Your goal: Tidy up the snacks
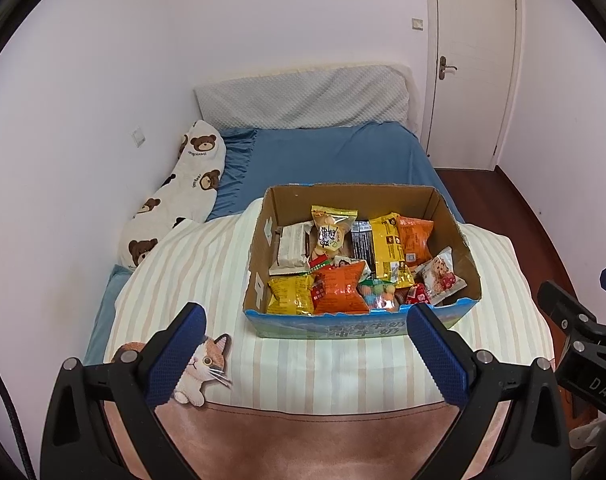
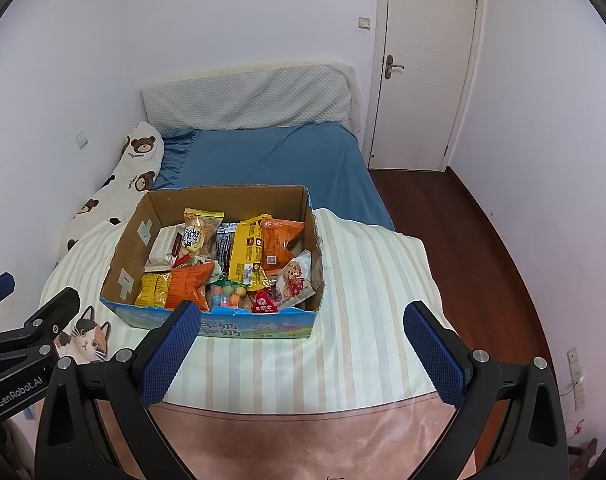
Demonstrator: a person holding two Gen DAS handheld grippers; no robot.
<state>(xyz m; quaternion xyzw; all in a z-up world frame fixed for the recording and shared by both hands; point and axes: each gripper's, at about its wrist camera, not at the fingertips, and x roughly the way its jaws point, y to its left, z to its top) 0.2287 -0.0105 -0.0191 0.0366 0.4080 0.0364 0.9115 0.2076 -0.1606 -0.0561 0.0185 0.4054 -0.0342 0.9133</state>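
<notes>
A: What fills the left wrist view?

B: A bed (image 1: 327, 152) with a blue sheet runs up the middle toward a white wall, a grey padded headboard (image 1: 303, 98) at its far end. A white door (image 1: 471, 64) stands in the upper right of the frame, and dark wood floor (image 1: 515, 200) shows down the right side.

A: And over the bed?

B: A cream striped quilt (image 1: 311, 364) covers the near half, with a brown band along its bottom edge. A long bear-print pillow (image 1: 175, 196) lies along the left wall.

A: Where are the snacks?

B: In an open cardboard box (image 1: 263, 256) resting on the quilt, centre of the frame, its blue printed front facing the camera. It is packed: an orange bag (image 1: 339, 288) and a yellow bag (image 1: 289, 294) at the front, a white wrapped pack (image 1: 293, 250) at the left, a taller yellow bag (image 1: 387, 246) in the middle, a biscuit pouch (image 1: 441, 278) at the right.

A: The left gripper (image 1: 307, 352)?

B: Its blue-padded fingers (image 1: 175, 356) are spread wide with nothing between them, hanging over the quilt just in front of the box. A cat picture (image 1: 207, 364) on the quilt peeks out beside the left one.

A: The right gripper (image 2: 303, 354)?

B: Likewise spread wide and empty in the right wrist view, where the box sits left of centre and the left finger overlaps its front edge.
</notes>
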